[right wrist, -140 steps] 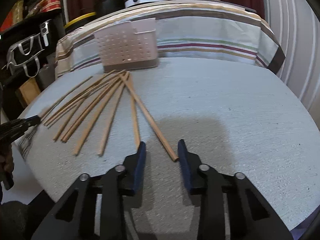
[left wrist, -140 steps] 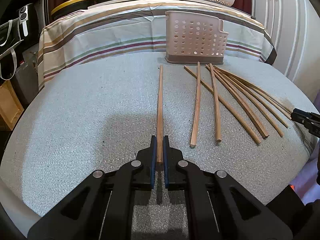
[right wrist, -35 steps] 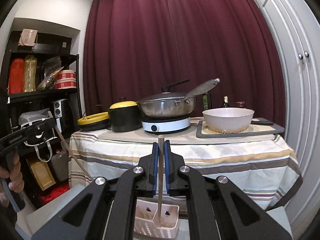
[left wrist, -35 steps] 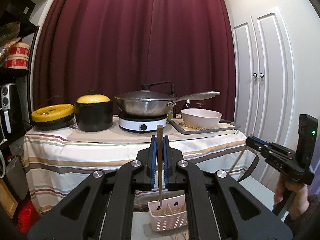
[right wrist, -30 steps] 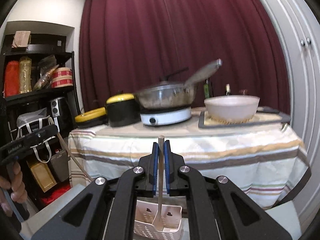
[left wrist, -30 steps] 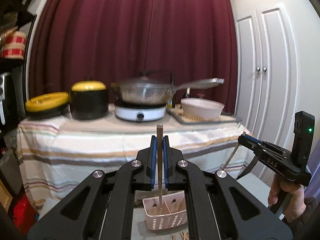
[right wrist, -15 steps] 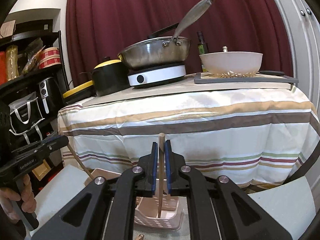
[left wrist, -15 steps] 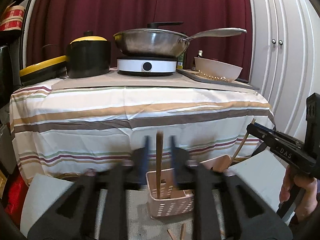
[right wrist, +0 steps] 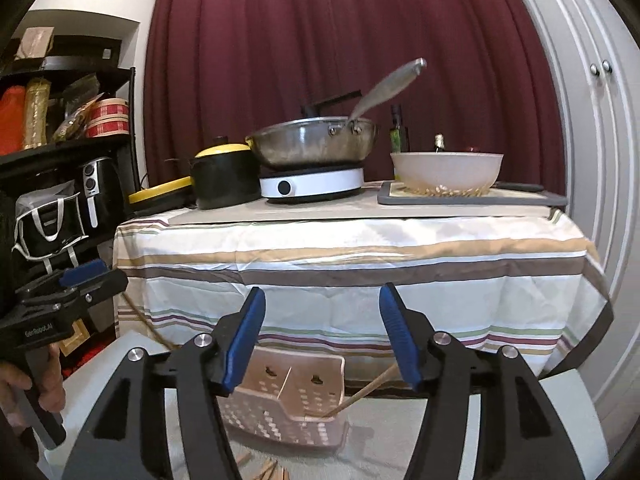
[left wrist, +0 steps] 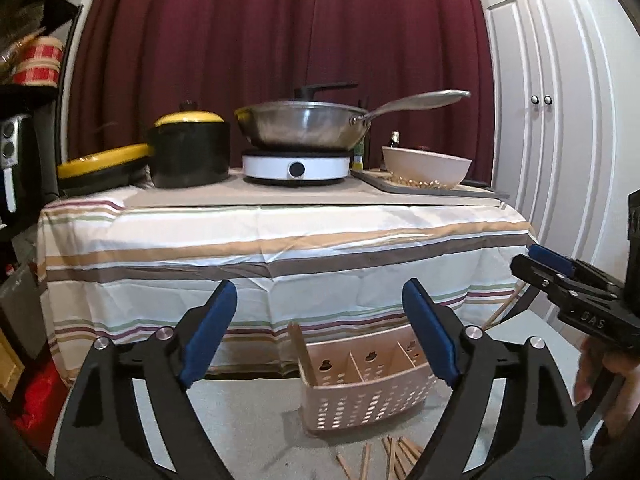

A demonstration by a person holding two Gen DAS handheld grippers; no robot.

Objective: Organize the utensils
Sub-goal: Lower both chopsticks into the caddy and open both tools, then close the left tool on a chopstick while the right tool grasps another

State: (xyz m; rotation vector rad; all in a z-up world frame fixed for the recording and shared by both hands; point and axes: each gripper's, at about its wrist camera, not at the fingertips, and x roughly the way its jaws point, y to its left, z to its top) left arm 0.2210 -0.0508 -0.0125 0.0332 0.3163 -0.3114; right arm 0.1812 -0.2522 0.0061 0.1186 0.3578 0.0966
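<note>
Left gripper (left wrist: 320, 328) and right gripper (right wrist: 322, 334) both spread wide, hovering above basket (left wrist: 368, 396); chopsticks (left wrist: 302, 354) lean on its rim.

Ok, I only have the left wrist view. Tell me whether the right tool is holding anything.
Observer: No. The right tool is wide open, with nothing between its fingers.
Operator: Locate the chopstick on that side.
Observer: A chopstick leans in the right end of the basket. Its lower tip is inside and its top tilts right over the rim.
Operator: Now check behind my tool.
Observer: A hand grips the handle of the left tool.
</note>
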